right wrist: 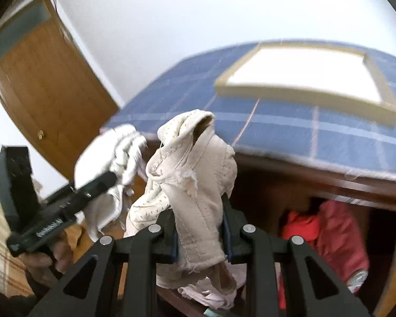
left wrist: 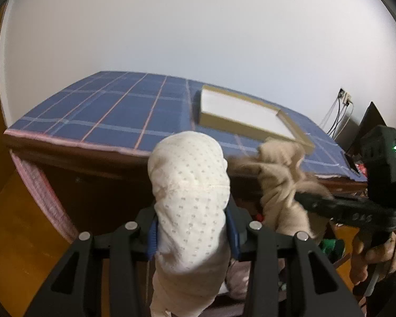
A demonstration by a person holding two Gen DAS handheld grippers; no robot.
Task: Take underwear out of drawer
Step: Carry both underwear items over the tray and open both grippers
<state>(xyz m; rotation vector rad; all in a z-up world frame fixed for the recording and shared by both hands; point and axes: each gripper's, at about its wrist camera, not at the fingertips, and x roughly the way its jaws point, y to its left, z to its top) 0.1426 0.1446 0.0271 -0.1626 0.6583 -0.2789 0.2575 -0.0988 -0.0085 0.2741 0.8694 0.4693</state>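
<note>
My left gripper (left wrist: 191,227) is shut on a white dotted piece of underwear (left wrist: 190,174) that bulges up between its blue pads and hangs below them. To its right, my right gripper (left wrist: 301,198) grips a bunched beige piece of underwear (left wrist: 277,174). In the right wrist view that gripper (right wrist: 200,227) is shut on the beige underwear (right wrist: 195,163), lifted above the open drawer (right wrist: 382,237). A red garment (right wrist: 330,229) and a pale pink one (right wrist: 211,293) lie in the drawer. At the left of this view, the left gripper (right wrist: 111,178) holds the white underwear (right wrist: 113,145).
A blue plaid cloth (left wrist: 113,111) covers the dresser top, with a shallow beige tray (left wrist: 245,113) on it. Cables run to a wall socket (left wrist: 343,100) at the right. A wooden door (right wrist: 47,79) stands at the left. A hand (left wrist: 375,253) holds the right gripper.
</note>
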